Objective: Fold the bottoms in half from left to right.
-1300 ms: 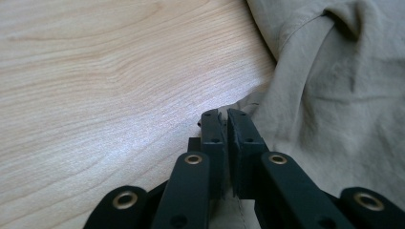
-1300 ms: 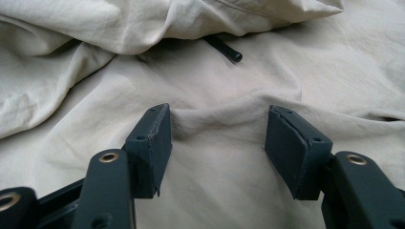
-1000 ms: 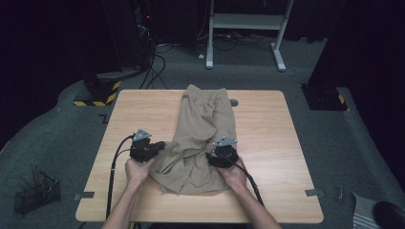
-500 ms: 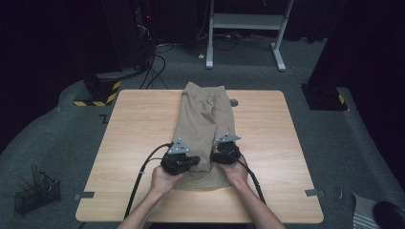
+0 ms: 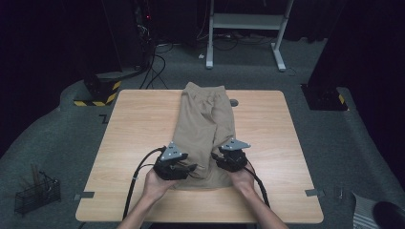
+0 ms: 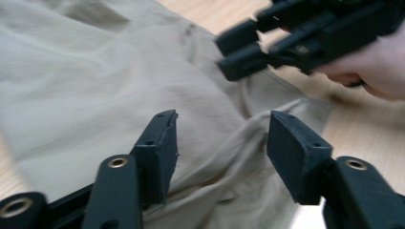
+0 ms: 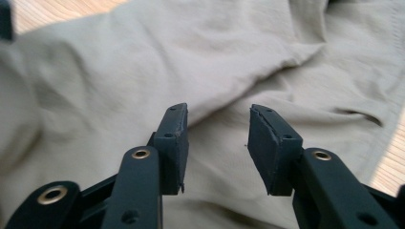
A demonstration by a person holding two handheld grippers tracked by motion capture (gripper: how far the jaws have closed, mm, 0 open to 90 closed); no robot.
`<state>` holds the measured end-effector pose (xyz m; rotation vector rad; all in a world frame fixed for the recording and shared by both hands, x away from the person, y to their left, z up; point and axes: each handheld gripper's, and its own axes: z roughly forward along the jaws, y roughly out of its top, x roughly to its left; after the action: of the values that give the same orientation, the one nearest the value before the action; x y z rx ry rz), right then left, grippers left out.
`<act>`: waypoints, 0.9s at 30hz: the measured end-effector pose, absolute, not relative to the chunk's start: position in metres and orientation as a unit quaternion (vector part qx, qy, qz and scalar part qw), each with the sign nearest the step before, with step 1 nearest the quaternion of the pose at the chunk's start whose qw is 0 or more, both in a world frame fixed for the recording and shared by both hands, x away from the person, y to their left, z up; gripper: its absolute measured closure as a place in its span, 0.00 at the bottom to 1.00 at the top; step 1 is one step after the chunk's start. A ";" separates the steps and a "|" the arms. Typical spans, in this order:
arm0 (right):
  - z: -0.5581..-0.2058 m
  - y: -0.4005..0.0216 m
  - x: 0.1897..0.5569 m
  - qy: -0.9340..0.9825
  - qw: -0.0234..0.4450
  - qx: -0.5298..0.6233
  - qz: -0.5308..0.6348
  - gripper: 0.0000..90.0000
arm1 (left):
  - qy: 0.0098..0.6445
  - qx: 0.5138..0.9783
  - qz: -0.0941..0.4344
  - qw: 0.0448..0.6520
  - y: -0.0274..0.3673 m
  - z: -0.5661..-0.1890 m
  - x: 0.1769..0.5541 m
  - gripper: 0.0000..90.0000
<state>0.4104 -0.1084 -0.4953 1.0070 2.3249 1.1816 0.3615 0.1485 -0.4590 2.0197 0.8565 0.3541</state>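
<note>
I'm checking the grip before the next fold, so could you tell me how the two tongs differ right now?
The left tongs gape wider, having just opened; the right tongs stand narrower, having just been closing. The left tongs sit at the trousers' left edge, the right at the right edge. Both are open, gripping no cloth.

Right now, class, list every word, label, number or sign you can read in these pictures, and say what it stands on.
No readable text anywhere.
The folded beige fabric trousers bear no legible label.
The yellow-and-black hazard stripes on the dark floor base are a pattern, not words.
</note>
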 end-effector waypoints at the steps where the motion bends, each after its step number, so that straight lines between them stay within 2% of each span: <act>1: -0.495 -0.107 0.410 0.820 0.171 0.354 0.417 0.62 | 0.352 0.809 0.144 0.448 0.154 -0.458 0.363 0.44; 2: -0.495 -0.105 0.410 0.820 0.170 0.353 0.417 0.60 | 0.352 0.809 0.144 0.448 0.154 -0.458 0.363 0.44; 4: -0.496 -0.101 0.407 0.820 0.182 0.352 0.412 0.53 | 0.382 0.781 0.132 0.477 0.169 -0.454 0.366 0.42; 6: -0.498 -0.096 0.405 0.822 0.187 0.343 0.413 0.52 | 0.394 0.772 0.141 0.479 0.177 -0.450 0.368 0.40; 12: -0.510 -0.086 0.408 0.833 0.155 0.350 0.399 0.50 | 0.434 0.758 0.164 0.459 0.196 -0.458 0.372 0.38; 15: -0.517 -0.081 0.411 0.847 0.140 0.346 0.377 0.68 | 0.451 0.754 0.167 0.447 0.204 -0.468 0.371 0.37; 16: -0.517 -0.081 0.411 0.847 0.140 0.346 0.377 0.68 | 0.454 0.754 0.165 0.445 0.207 -0.471 0.369 0.37; 18: -0.519 -0.080 0.411 0.854 0.141 0.335 0.373 0.87 | 0.458 0.755 0.165 0.440 0.211 -0.476 0.365 0.36; 20: -0.518 -0.080 0.412 0.856 0.142 0.329 0.372 0.97 | 0.465 0.752 0.166 0.437 0.216 -0.480 0.363 0.36; 27: -0.502 -0.102 0.416 0.838 0.166 0.342 0.393 1.00 | 0.479 0.746 0.157 0.434 0.227 -0.490 0.358 0.34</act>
<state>0.4156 -0.1022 -0.5024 0.9726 2.3849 1.1181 0.3576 0.2273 -0.4897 1.8576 1.1939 0.3919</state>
